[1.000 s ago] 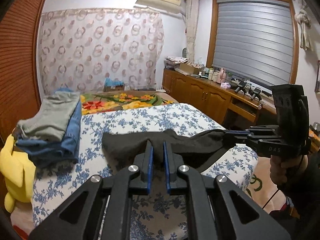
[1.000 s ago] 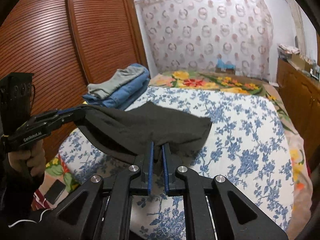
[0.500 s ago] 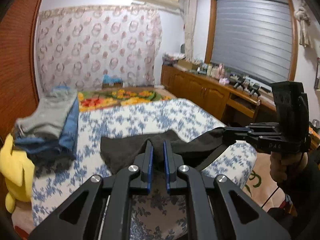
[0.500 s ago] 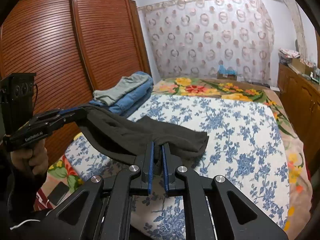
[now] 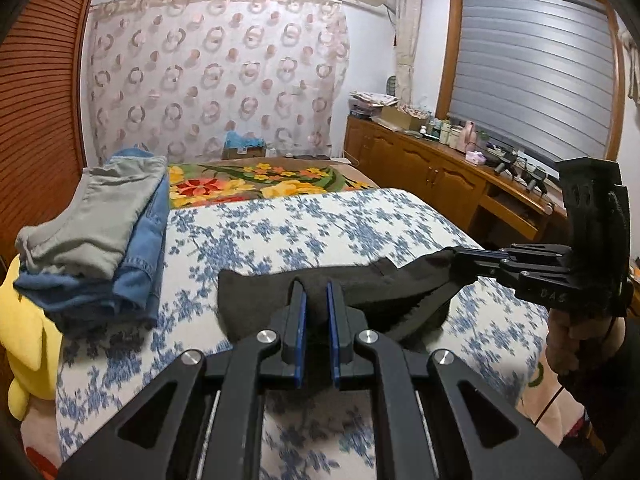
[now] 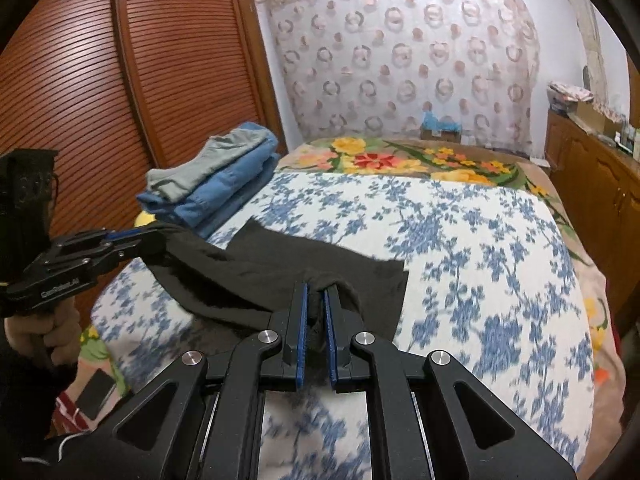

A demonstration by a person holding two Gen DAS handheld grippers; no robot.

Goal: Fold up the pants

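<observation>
Dark pants (image 5: 256, 300) lie partly on the blue-flowered bedspread (image 5: 320, 224), near its front edge. My left gripper (image 5: 316, 292) is shut on one edge of the pants; it also shows in the right wrist view (image 6: 154, 238). My right gripper (image 6: 315, 292) is shut on the other edge of the pants (image 6: 280, 264); it also shows in the left wrist view (image 5: 456, 258). The cloth hangs slack between the two grippers and its far part rests flat on the bed.
A stack of folded grey and blue clothes (image 5: 100, 224) sits at the bed's left side, also in the right wrist view (image 6: 216, 176). A yellow plush toy (image 5: 24, 340) lies beside it. A wooden wardrobe (image 6: 100, 80) stands left, a wooden sideboard (image 5: 440, 176) right.
Both grippers have lowered and moved forward with the pants. More of the cloth now rests flat on the bedspread, and it hangs less.
</observation>
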